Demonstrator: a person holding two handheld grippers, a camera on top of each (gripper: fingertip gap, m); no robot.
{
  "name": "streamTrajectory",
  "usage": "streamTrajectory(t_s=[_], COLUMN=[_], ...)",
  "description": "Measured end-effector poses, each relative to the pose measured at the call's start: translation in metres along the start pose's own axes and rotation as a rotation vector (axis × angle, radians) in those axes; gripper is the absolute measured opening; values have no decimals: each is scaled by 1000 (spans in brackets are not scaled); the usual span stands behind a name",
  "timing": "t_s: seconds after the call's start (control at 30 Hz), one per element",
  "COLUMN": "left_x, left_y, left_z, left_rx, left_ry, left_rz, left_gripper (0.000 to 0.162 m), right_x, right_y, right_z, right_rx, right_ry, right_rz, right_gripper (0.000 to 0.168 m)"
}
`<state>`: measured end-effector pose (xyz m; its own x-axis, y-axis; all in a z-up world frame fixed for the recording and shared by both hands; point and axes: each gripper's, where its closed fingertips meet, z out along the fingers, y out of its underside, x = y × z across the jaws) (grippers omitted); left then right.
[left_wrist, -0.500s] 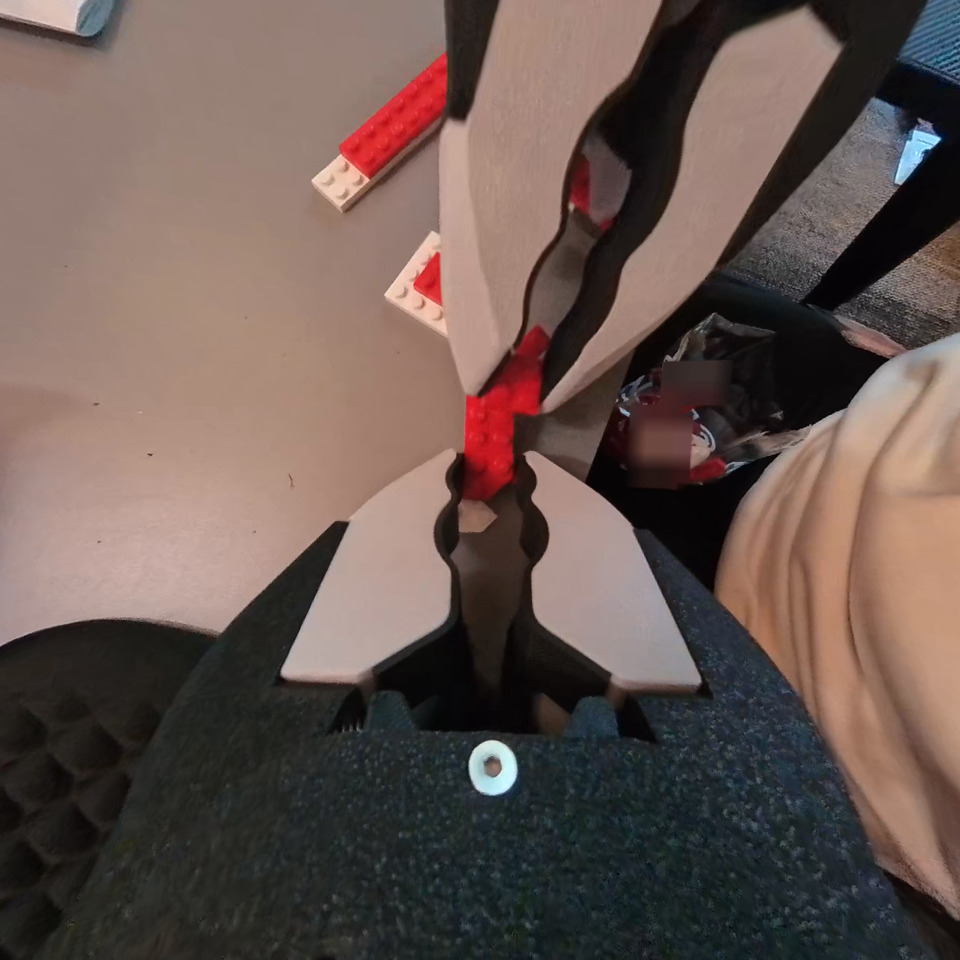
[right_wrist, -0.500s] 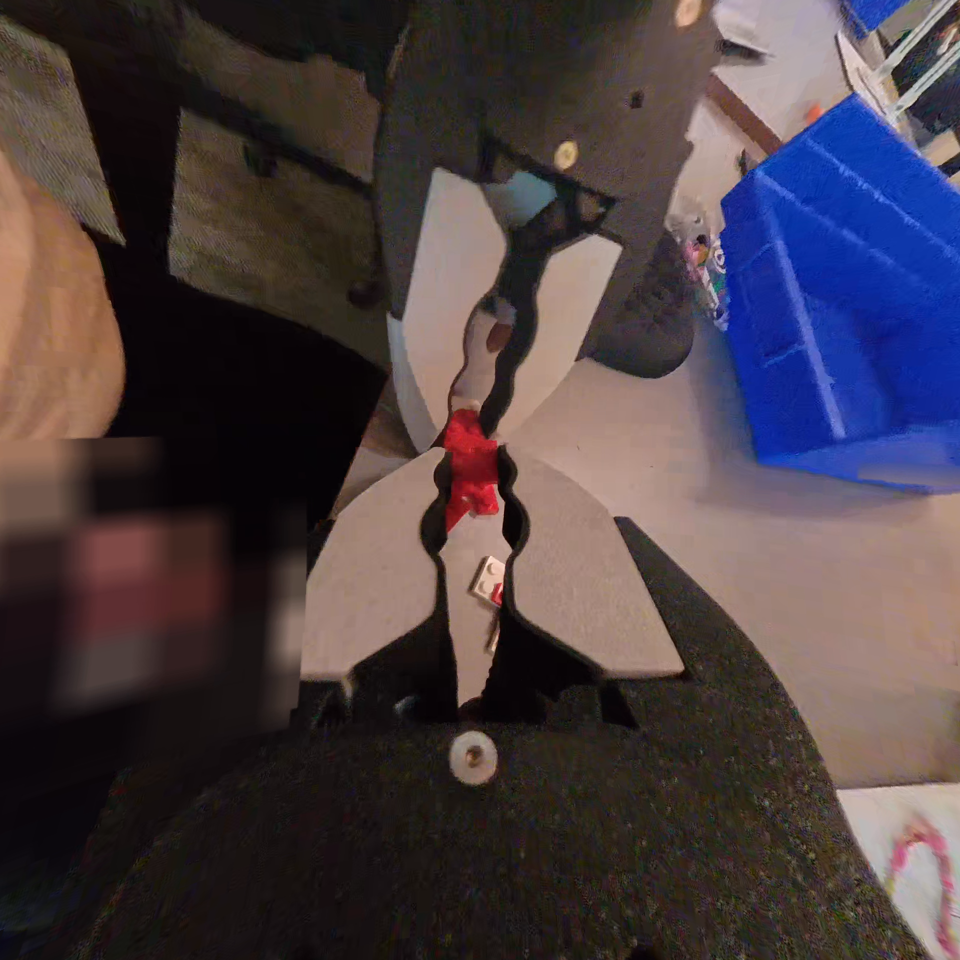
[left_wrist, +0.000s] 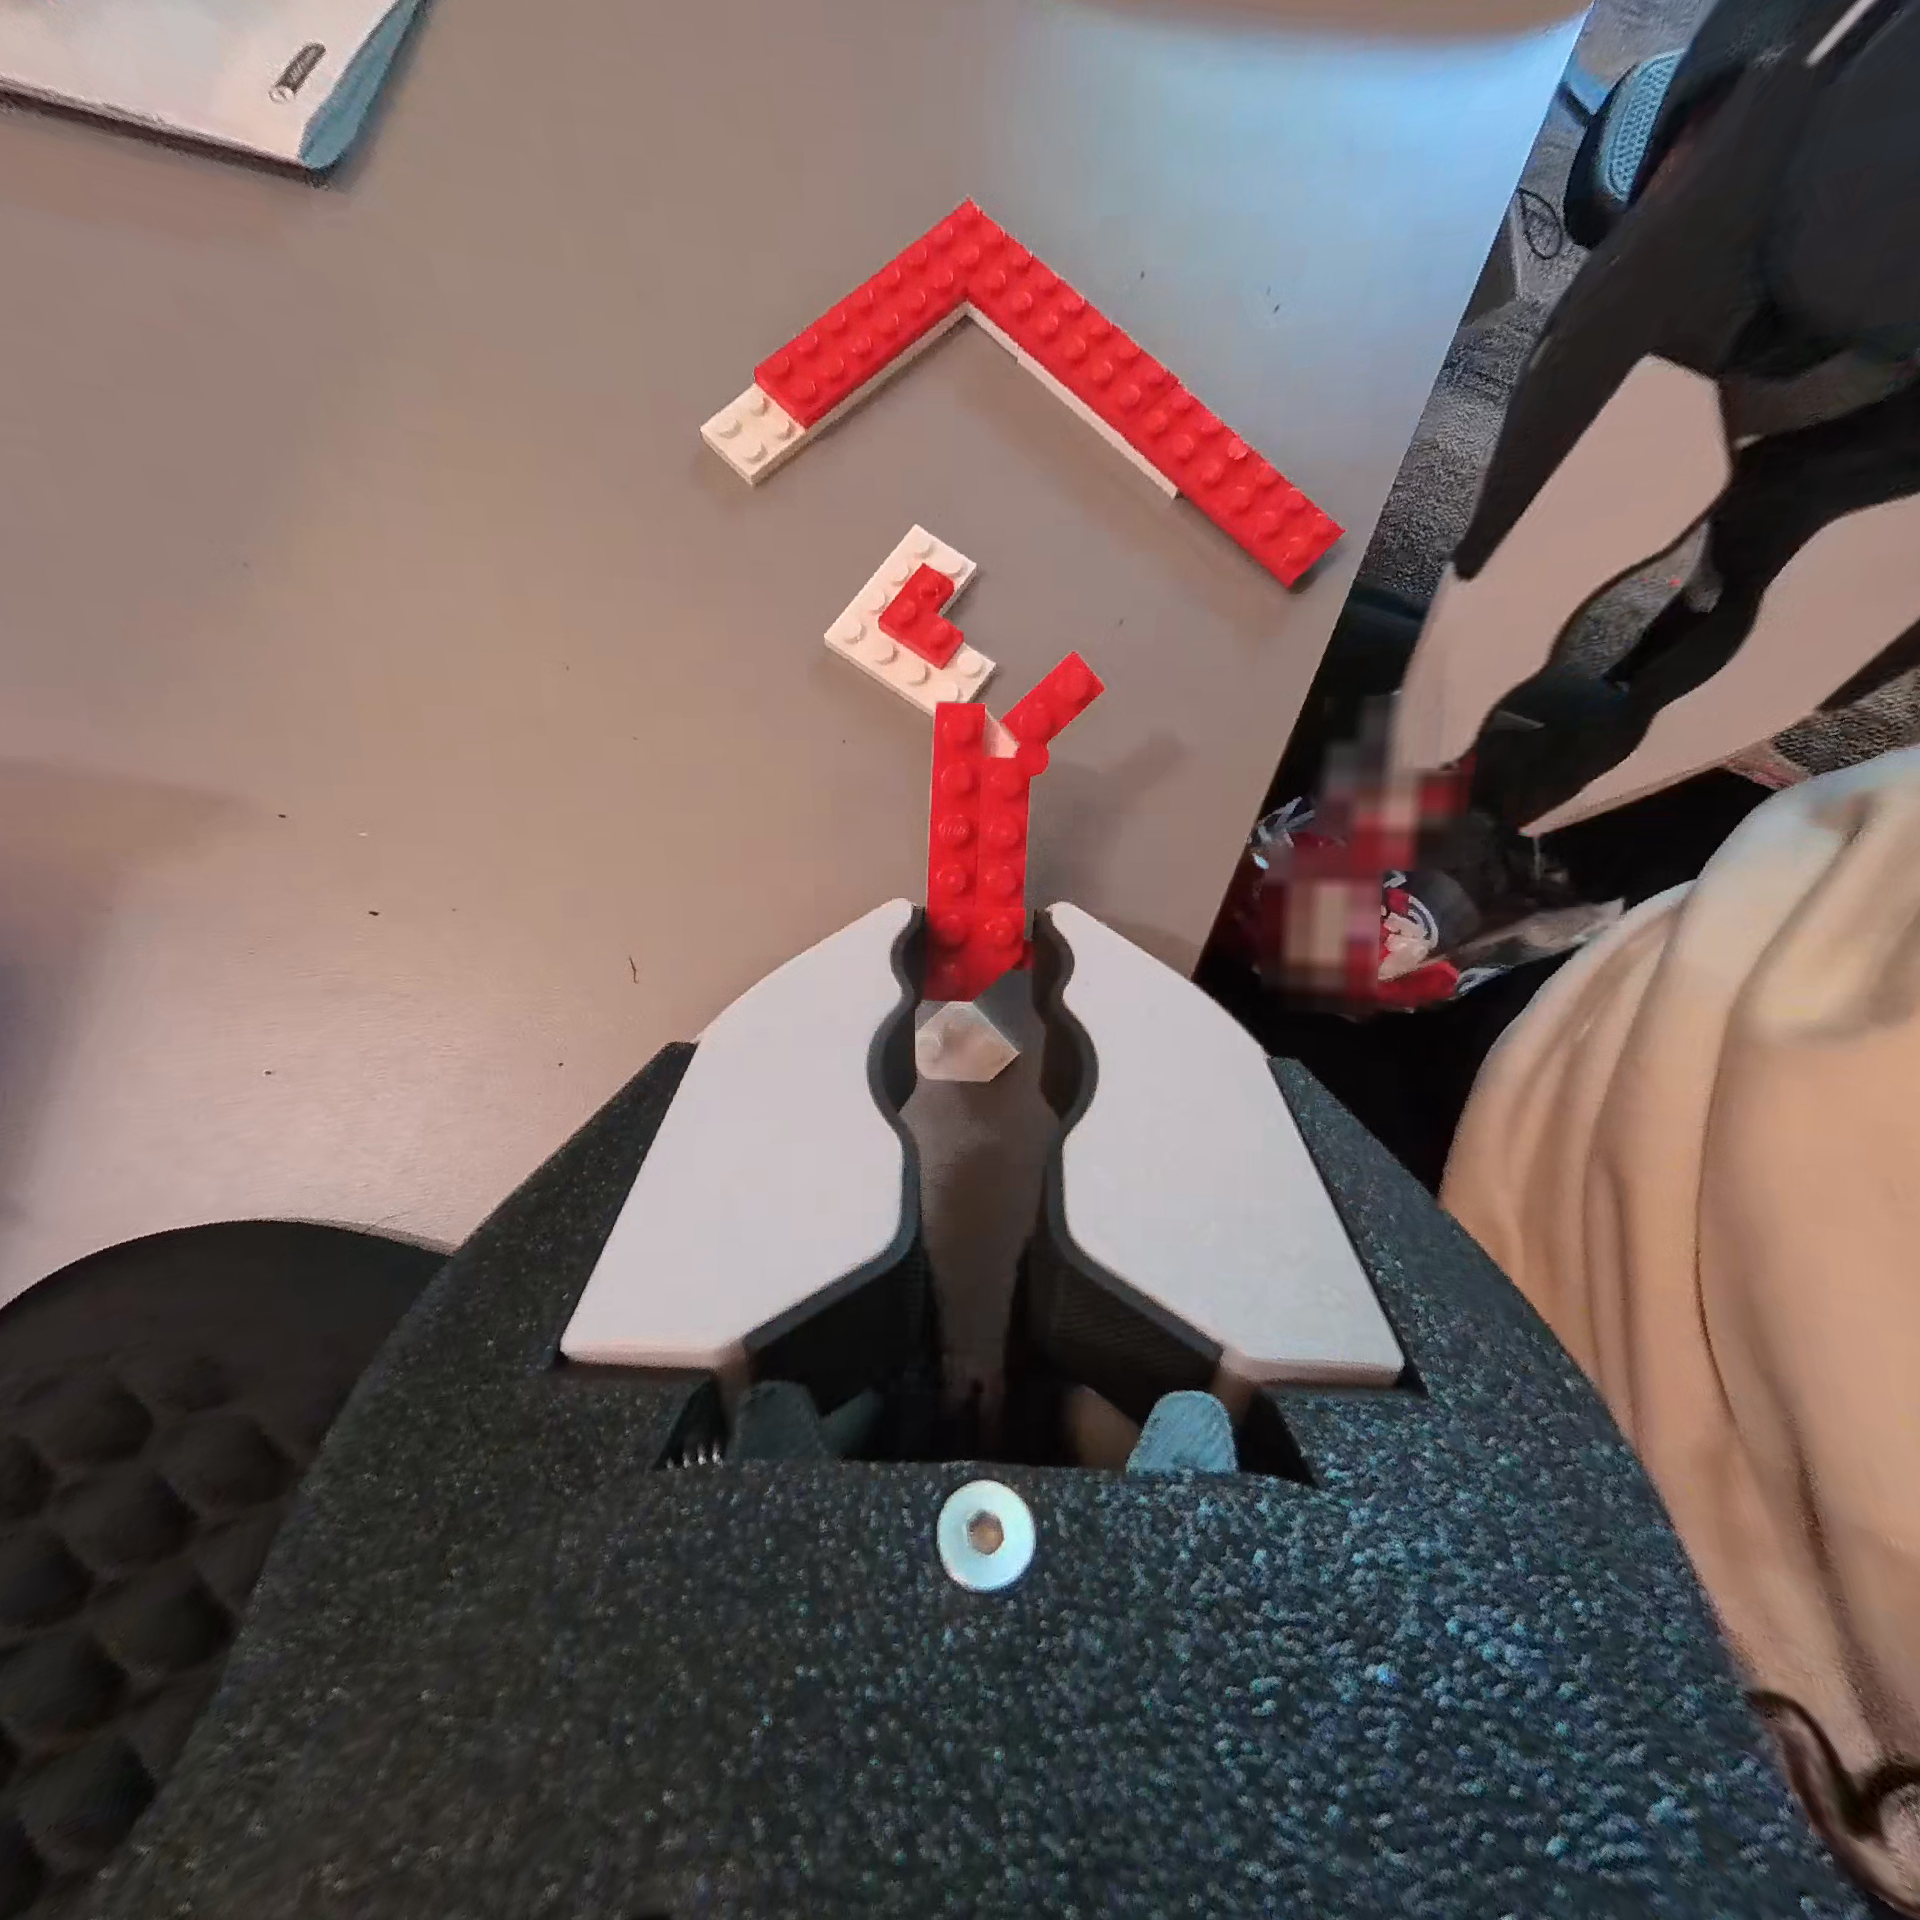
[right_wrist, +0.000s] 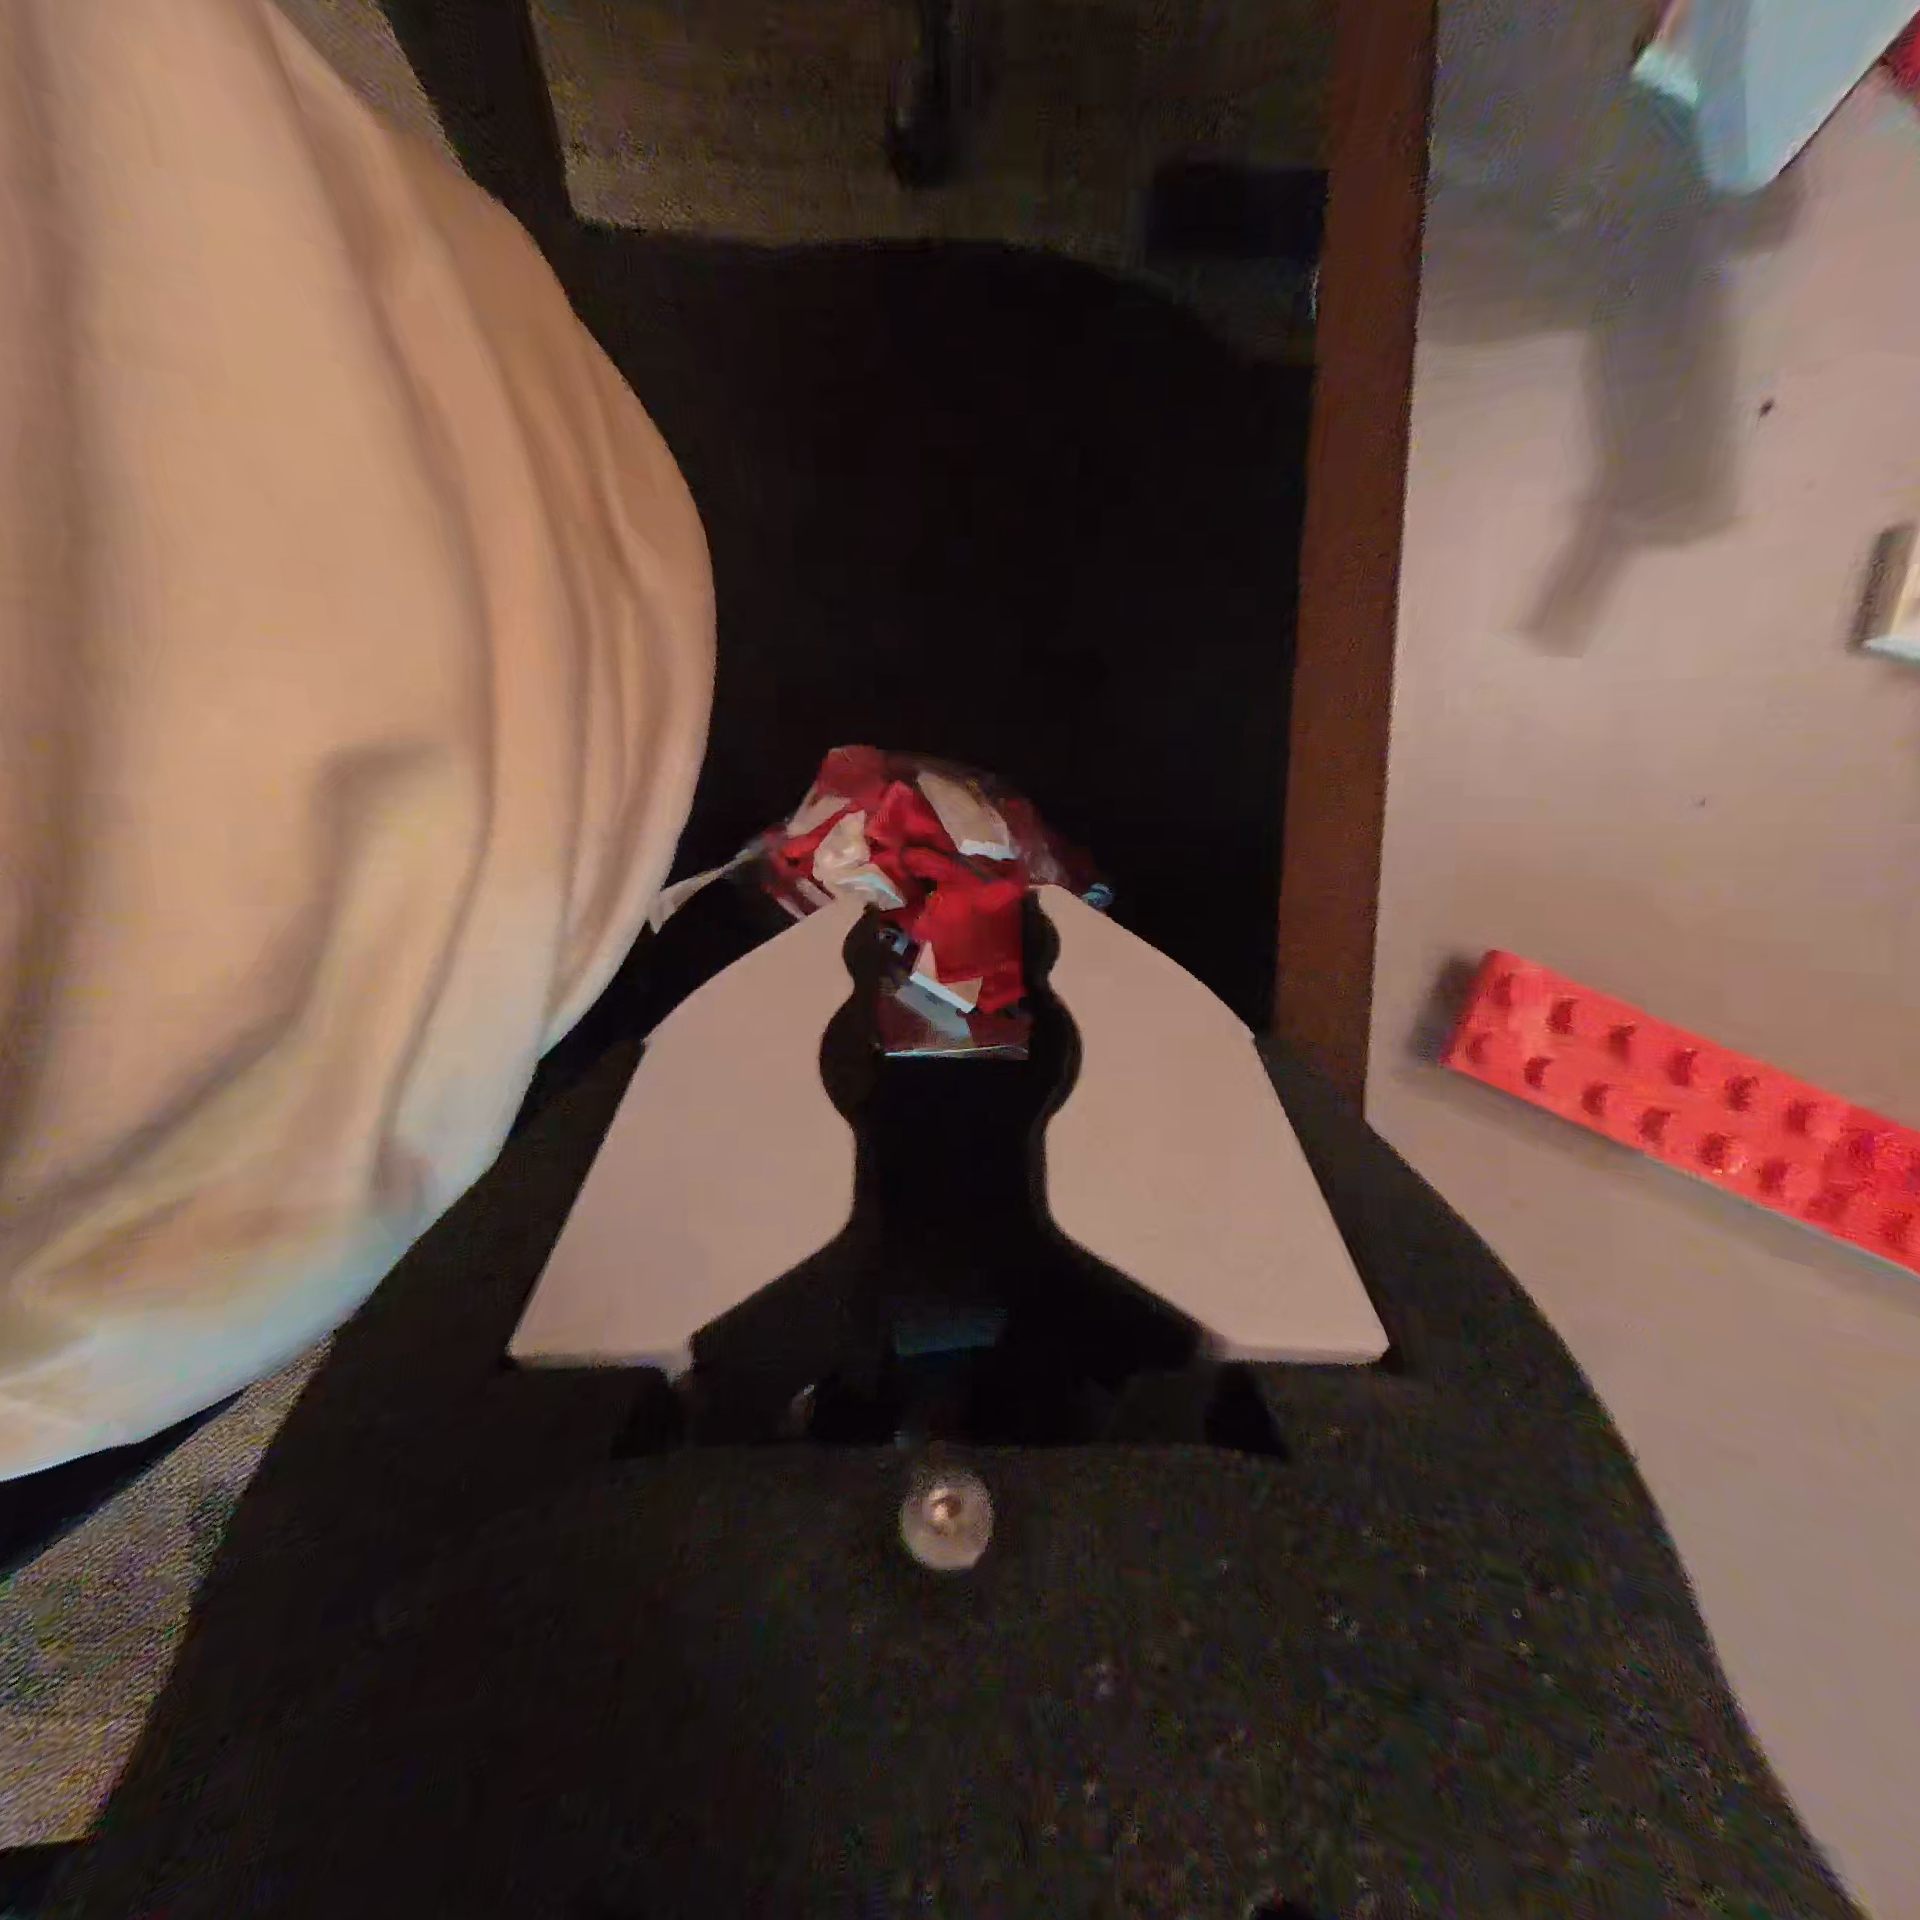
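Left gripper (left_wrist: 977, 920) is clamping the near end of a red brick stack (left_wrist: 977, 831), fingers nearly closed on it. The stack is sticking up and forward above the grey table (left_wrist: 416, 623), near its right edge, with a short red plate (left_wrist: 1055, 696) angling off its far end and a pale block (left_wrist: 961, 1044) lodged between the fingers behind it. Half a second ago the right gripper (right_wrist: 945, 914) was pinching the same stack from the far end, tip to tip with the left; it has let go and swung out past the table's right edge, so the left is now carrying the stack alone. Right fingers are standing partly open, empty, tips reaching a clear bag of red and white pieces (right_wrist: 914, 831) lying on a dark seat below; cannot tell whether they are touching it, the view is blurring. On the table: a white booklet (left_wrist: 208, 73) is lying at the far-left corner, a small white corner plate with a red corner piece on top (left_wrist: 914, 623) is sitting just beyond the held stack, and a large red L on white plates (left_wrist: 1039, 343) is running out to the right edge. A black padded object (left_wrist: 156, 1507) is showing off the near-left edge; a person's beige garment (left_wrist: 1662, 1247) is filling the right side, with grey carpet underneath.
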<state>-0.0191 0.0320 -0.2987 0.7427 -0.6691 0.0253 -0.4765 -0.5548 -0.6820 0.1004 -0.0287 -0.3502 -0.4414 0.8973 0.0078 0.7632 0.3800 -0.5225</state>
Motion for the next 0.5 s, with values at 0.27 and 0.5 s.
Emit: streamTrajectory(t_s=[0.27,0.5], left_x=[5,12], left_y=[0,4], left_z=[0,6], left_rx=[-13,-93], left_ry=[12,55], left_rz=[32,55], left_gripper=[19,19], right_x=[13,93], right_y=[-24,-79], right_z=[-29,-36], right_rx=[123,146], right_ry=[-1,209], right_rz=[-16,-229], right_gripper=[29,28])
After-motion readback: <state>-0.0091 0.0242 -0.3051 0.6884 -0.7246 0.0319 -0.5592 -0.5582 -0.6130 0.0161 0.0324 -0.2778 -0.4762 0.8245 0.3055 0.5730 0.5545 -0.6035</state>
